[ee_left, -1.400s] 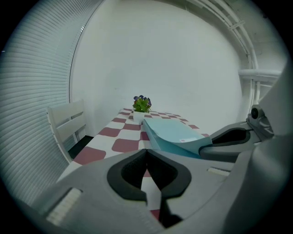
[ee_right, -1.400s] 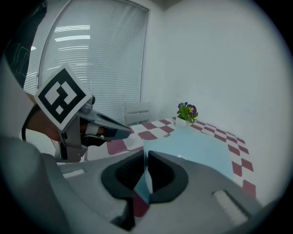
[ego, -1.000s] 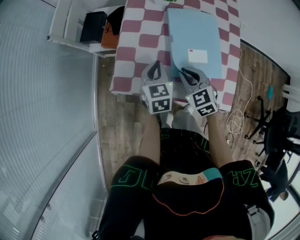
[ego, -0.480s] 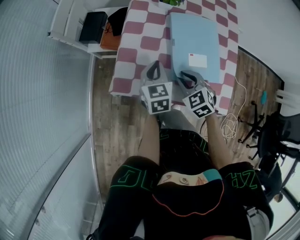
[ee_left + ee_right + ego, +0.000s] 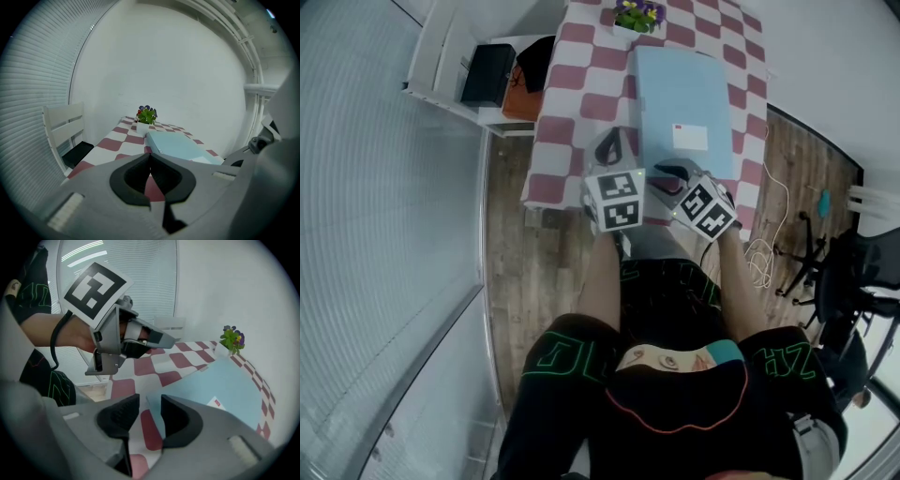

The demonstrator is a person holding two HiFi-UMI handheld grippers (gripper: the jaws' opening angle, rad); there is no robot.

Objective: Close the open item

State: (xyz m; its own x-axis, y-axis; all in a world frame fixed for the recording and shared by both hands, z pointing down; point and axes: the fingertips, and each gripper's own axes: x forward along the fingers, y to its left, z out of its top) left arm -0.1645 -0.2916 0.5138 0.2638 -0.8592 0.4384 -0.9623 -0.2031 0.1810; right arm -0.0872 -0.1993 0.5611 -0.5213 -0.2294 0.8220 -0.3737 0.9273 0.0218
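A flat light-blue case [image 5: 686,103] with a white label [image 5: 691,137] lies closed on the red-and-white checked table [image 5: 562,122]. My right gripper [image 5: 668,174] hovers over the case's near left corner, pointing steeply down. Its jaws have just been opening and stand apart. In the right gripper view [image 5: 150,405] nothing is gripped, and the case's corner [image 5: 211,385] shows through the gap. My left gripper [image 5: 608,143] is beside it on the left, above the cloth, shut on nothing. The left gripper view [image 5: 150,157] shows its tips meeting, with the case [image 5: 176,145] ahead on the right.
A small potted plant [image 5: 637,16] stands at the table's far end. A white chair [image 5: 441,56] with a black bag [image 5: 487,62] and an orange item [image 5: 519,81] sits left of the table. A white cable [image 5: 776,220] and an office chair base [image 5: 839,262] lie on the wooden floor at right.
The right gripper has tipped more steeply down at the case's near corner and its jaws have parted. The left gripper has lifted slightly and stays shut.
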